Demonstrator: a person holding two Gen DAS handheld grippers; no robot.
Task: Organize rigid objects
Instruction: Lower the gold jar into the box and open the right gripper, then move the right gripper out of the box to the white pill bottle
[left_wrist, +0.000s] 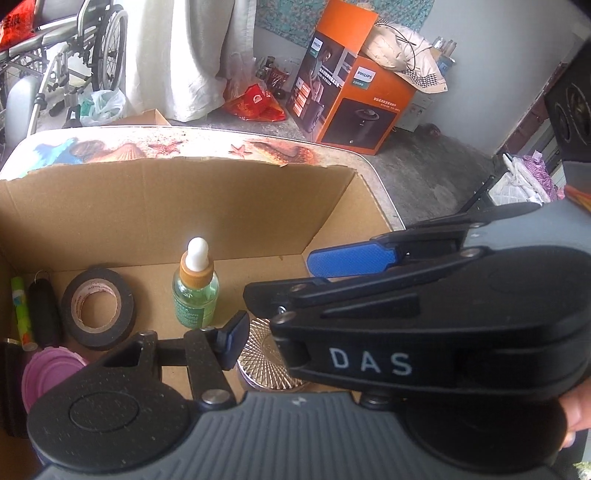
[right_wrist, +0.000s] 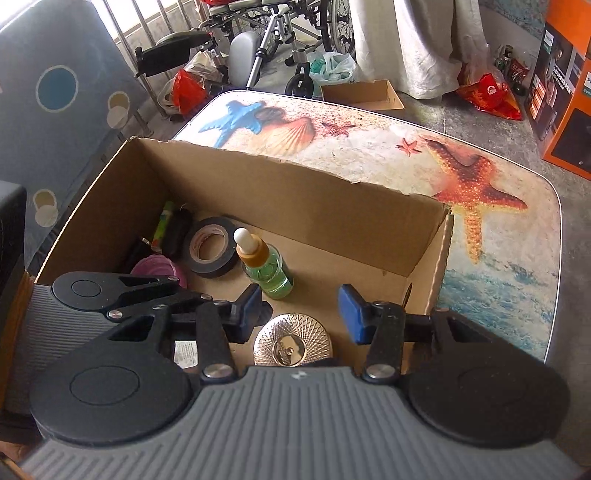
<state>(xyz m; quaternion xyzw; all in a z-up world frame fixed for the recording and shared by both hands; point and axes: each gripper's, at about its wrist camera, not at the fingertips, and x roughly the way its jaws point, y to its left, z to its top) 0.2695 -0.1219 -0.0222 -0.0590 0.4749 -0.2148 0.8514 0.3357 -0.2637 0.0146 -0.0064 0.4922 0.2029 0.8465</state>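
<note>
A silver faceted round disc (right_wrist: 293, 341) lies flat on the floor of an open cardboard box (right_wrist: 295, 199). My right gripper (right_wrist: 301, 310) hangs just above the disc, its blue pads apart with nothing between them. My left gripper (left_wrist: 295, 328) reaches in from the left and straddles the same disc (left_wrist: 264, 354). Its left finger (left_wrist: 234, 338) stands beside the rim, while the right gripper (left_wrist: 284, 280) crosses over and hides its other finger. A green dropper bottle (right_wrist: 267, 269) stands upright just beyond, next to a black tape roll (right_wrist: 214, 245).
A purple lid (left_wrist: 48, 373), a black case (left_wrist: 44, 314) and a green-yellow tube (left_wrist: 20, 314) lie at the box's left end. The box sits on a seashell-print table (right_wrist: 480, 258). An orange carton (left_wrist: 351, 92) and a wheelchair (left_wrist: 74, 55) stand on the floor beyond.
</note>
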